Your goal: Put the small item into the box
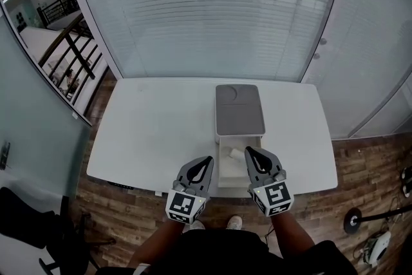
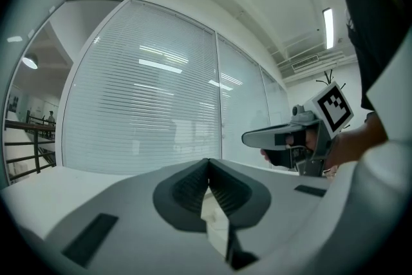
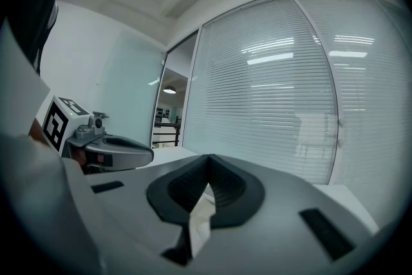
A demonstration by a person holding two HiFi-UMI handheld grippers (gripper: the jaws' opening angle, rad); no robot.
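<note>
**Stage of task, judged from the head view.** The item (image 1: 235, 153), small and pale, lies inside the open white box (image 1: 225, 170), at the end of that compartment nearest the lid (image 1: 239, 109). Nothing else can be made out in the compartment. The placing itself therefore looks done. What may remain for you is to close the box, though the task sentence does not ask for that.

**Container.** The box stands right of centre on the table (image 1: 161, 125). Its open part reaches the near edge. The grey lid lies flat over the part behind it, towards the far edge. Whether lid and box slide or hinge together cannot be told.

**Grippers.** Your left gripper (image 1: 208, 159) is at the near edge, just beside the box's left wall. Its jaws are pressed together at the tips with nothing between them (its own view shows only table through the gap behind the tips). Your right gripper (image 1: 248, 150) is over the box's right wall, close to the item but not gripping it. Its jaws are likewise pressed together and empty.
</note>
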